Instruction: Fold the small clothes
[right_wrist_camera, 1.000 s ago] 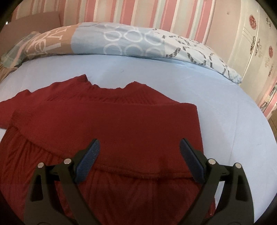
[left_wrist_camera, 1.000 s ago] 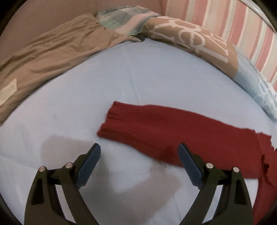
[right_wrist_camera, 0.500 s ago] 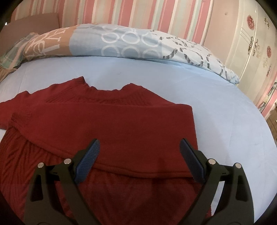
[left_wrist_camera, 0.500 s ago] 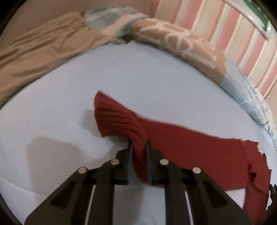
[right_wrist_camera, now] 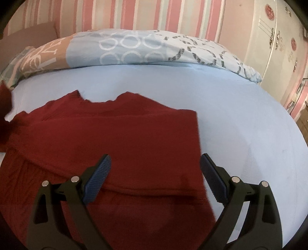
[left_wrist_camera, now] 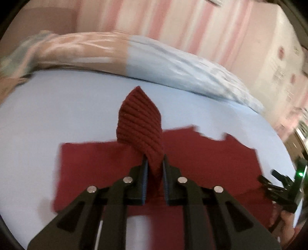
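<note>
A dark red knitted sweater lies on the light blue bed sheet, its right sleeve folded across the body. My left gripper is shut on the ribbed cuff of the other sleeve, which stands up between the pads above the sweater's body. That lifted sleeve shows at the left edge of the right wrist view. My right gripper is open above the folded sleeve near the sweater's right side, with nothing between its fingers. The right gripper's body appears at the right edge of the left wrist view.
A patterned duvet in blue and tan lies bunched along the far side of the bed. Behind it is a pink striped wall. A white wardrobe stands at the right. Bare sheet lies right of the sweater.
My left gripper shut on the sleeve cuff, lifted it and swung it over the sweater's body. My right gripper shifted slightly and stays open.
</note>
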### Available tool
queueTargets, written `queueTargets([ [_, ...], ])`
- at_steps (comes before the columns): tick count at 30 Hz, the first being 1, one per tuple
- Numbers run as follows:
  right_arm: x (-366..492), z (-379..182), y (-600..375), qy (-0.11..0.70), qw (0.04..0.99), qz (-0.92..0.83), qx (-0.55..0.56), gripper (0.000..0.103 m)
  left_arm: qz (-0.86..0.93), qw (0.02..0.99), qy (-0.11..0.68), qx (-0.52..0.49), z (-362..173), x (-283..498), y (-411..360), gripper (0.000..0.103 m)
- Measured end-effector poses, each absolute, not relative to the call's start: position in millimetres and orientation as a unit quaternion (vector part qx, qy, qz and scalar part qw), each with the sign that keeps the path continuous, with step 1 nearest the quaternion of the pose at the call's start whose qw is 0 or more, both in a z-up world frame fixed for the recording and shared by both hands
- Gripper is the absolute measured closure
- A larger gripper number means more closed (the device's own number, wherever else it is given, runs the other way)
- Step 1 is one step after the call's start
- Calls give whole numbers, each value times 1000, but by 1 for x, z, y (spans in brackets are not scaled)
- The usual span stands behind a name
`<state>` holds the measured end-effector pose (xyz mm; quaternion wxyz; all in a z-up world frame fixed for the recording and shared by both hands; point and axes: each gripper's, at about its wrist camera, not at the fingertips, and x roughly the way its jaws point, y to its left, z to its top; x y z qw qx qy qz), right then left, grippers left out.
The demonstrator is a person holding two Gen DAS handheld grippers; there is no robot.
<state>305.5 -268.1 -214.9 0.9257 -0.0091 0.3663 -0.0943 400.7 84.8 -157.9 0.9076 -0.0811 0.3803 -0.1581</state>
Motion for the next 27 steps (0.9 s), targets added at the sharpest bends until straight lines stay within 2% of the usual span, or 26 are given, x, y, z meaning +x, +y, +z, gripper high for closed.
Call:
queueTargets([
  [6, 303, -210, -284, 365, 927, -91, -2, 10, -227, 878, 420, -25, -181, 401, -35, 87],
  [7, 302, -210, -286, 365, 926, -92, -4, 10, -223, 871, 438, -10, -191, 400, -48, 77],
  [8, 302, -210, -287, 367, 926, -92, -4, 10, -220, 868, 444, -1, -195, 397, -54, 58],
  [9, 302, -211, -289, 369, 925, -90, -3, 10, -218, 870, 443, 6, -198, 393, -56, 47],
  [10, 302, -212, -290, 371, 925, -86, 2, 10, -212, 877, 432, 17, -196, 384, -58, 30],
  [11, 302, -212, -290, 371, 925, -82, 5, 10, -206, 882, 422, 24, -194, 375, -58, 23],
  [18, 312, -225, -263, 388, 921, -27, 24, 10, -128, 913, 386, 46, -192, 356, -7, 22],
  [21, 322, -227, -228, 393, 919, 13, 5, 12, -88, 918, 386, 18, -196, 368, 24, 20],
  [24, 329, -228, -202, 396, 918, 25, -14, 19, -71, 914, 399, -16, -204, 382, 45, 20],
  [26, 335, -230, -193, 404, 914, 35, -7, 29, -70, 913, 401, -17, -204, 382, 50, 20],
  [27, 336, -230, -191, 404, 914, 35, -3, 31, -69, 914, 400, -11, -204, 382, 49, 20],
])
